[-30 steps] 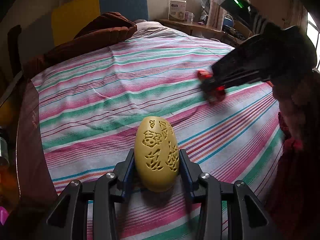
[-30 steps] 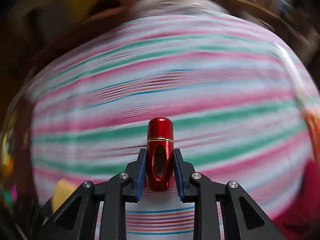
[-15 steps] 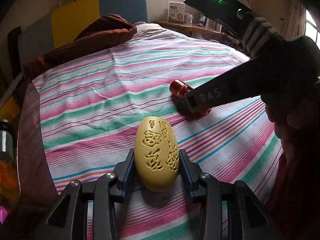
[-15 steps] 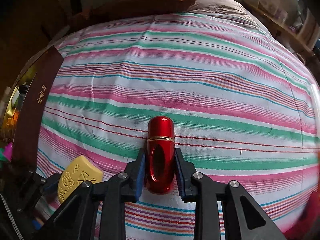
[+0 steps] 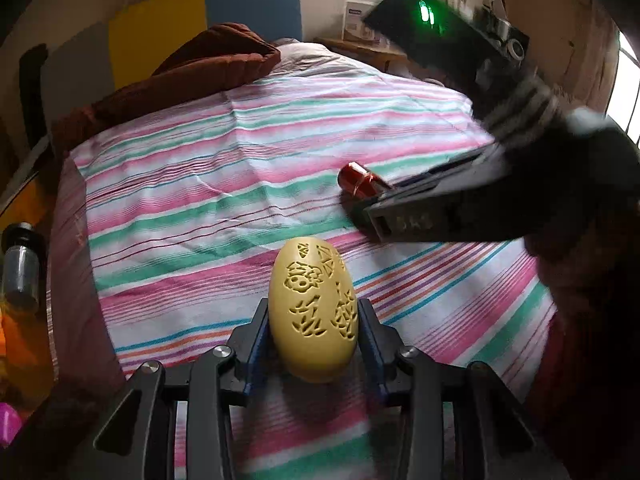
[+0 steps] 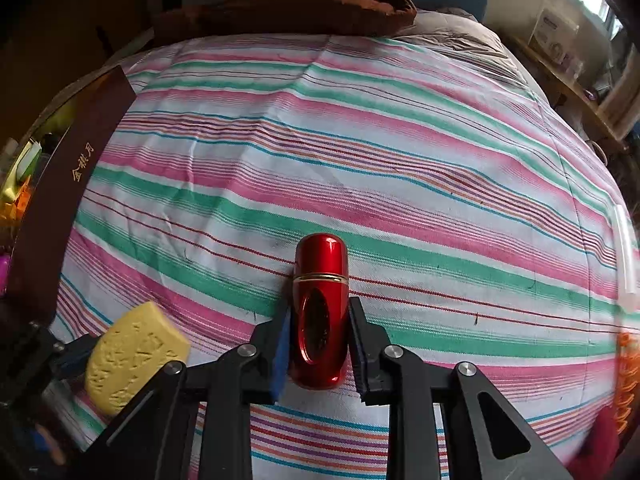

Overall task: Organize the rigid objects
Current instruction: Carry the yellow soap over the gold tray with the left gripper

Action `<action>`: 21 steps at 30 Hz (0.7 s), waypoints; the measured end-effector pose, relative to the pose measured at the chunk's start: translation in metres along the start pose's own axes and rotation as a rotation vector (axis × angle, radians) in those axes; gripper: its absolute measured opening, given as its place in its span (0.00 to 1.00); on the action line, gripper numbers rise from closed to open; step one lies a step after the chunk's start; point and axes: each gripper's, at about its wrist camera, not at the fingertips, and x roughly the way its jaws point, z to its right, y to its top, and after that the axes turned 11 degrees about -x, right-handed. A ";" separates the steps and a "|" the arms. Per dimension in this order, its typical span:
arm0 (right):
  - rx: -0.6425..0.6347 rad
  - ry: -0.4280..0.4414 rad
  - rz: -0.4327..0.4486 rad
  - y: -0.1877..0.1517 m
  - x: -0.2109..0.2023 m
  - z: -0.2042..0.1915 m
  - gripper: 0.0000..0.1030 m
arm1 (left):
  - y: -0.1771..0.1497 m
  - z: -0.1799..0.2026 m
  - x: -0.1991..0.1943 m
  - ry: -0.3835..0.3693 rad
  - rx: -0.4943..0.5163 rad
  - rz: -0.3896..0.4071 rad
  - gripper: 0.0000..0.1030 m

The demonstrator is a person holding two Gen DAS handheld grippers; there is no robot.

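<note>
My left gripper [image 5: 313, 328] is shut on a yellow oval carved object [image 5: 313, 312], held low over the striped bedspread [image 5: 200, 208]. My right gripper [image 6: 319, 324] is shut on a glossy red capsule-shaped object [image 6: 320, 304] with a gold band, down at the bedspread [image 6: 360, 152]. In the left wrist view the red object [image 5: 356, 180] and the right gripper [image 5: 440, 212] sit to the right and further back. The yellow object [image 6: 132, 360] shows at the lower left of the right wrist view.
A brown blanket [image 5: 192, 76] lies at the head of the bed. A dark brown box with gold lettering [image 6: 68, 184] lies along the bed's left edge. A bottle [image 5: 20, 264] and clutter sit off the left side. A shelf [image 6: 568, 76] stands at the right.
My right gripper has swung left across the bed with the red object and lowered to the bedspread near the left gripper. The left gripper has stayed put with the yellow object.
</note>
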 end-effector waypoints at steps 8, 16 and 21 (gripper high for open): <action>0.020 0.006 0.007 0.002 -0.003 -0.006 0.26 | 0.005 -0.002 -0.031 0.014 -0.013 0.048 0.40; 0.000 -0.009 0.014 -0.010 -0.011 0.002 0.26 | 0.016 -0.011 -0.071 0.021 -0.032 0.128 0.40; -0.034 -0.034 0.018 -0.026 -0.024 -0.001 0.26 | 0.018 -0.020 -0.086 0.046 -0.051 0.153 0.40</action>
